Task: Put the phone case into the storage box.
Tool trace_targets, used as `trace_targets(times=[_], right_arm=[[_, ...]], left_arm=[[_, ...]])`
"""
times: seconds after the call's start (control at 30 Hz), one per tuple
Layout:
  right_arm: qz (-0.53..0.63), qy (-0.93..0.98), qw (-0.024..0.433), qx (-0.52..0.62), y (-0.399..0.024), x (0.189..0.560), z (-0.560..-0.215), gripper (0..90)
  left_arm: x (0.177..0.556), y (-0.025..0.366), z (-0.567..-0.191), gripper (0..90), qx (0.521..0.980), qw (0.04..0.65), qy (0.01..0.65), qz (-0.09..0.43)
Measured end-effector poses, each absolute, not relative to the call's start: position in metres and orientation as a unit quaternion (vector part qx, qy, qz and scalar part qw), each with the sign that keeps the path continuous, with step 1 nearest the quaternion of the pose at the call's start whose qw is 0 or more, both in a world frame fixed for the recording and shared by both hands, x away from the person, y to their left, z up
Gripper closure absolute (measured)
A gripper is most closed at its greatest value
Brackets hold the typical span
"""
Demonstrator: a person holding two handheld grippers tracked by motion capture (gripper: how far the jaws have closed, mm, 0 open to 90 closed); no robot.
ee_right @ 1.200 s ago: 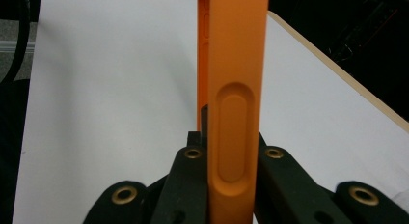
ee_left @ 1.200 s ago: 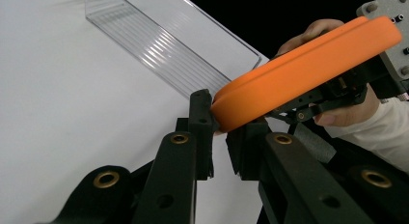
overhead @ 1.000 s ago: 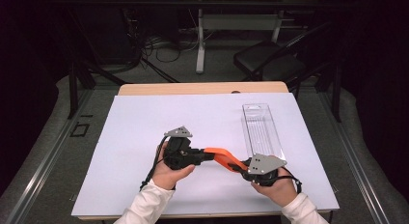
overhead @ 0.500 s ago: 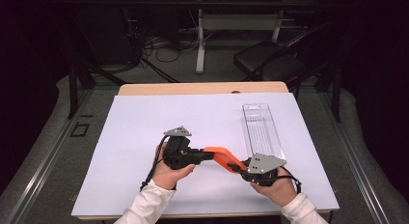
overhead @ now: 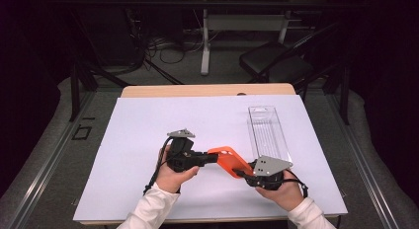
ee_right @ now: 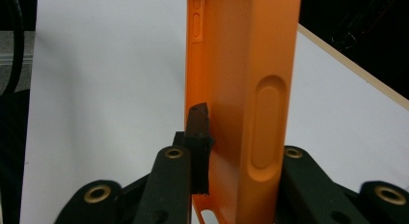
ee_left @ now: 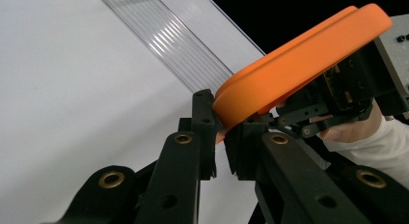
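An orange phone case [overhead: 227,159] hangs level above the white sheet, bridged between my two grippers. My left gripper [overhead: 210,157] comes from the left and is shut on the case's near end [ee_left: 299,60], its jaws [ee_left: 219,122] pinching the rim. My right gripper [overhead: 242,172] holds the other end. In the right gripper view the case [ee_right: 241,89] stands upright between the jaws [ee_right: 241,137]; these have just been opening a little, and the left pad [ee_right: 198,132] still lies against the case's edge. The right pad is hidden behind the case.
A clear ribbed plastic tray [overhead: 269,133] lies on the white sheet [overhead: 148,140] at the right, just beyond my right hand. The sheet covers a wooden table [overhead: 207,91]. A dark chair [overhead: 276,66] and cables stand beyond the far edge.
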State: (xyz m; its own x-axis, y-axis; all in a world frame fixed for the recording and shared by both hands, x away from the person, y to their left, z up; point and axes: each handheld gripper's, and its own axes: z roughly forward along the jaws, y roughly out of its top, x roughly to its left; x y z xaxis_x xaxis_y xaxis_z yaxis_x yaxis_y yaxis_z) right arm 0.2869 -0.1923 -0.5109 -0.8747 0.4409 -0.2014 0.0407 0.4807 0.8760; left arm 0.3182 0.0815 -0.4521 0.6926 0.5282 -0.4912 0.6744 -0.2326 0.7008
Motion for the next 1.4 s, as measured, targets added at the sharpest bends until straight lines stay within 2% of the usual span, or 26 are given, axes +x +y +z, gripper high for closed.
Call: trace_targets(times=[0.77,1.4], right_arm=[[0.49,0.825,0.228,0.167,-0.197,0.29,-0.512,55.7],[0.506,0.804,0.256,0.181,-0.207,0.291,-0.503,50.6]], left_arm=[[0.33,0.089,-0.448,83.1,0.785,0.446,0.426,-0.063],[0.349,0.094,-0.438,82.9,0.794,0.393,0.462,-0.047]])
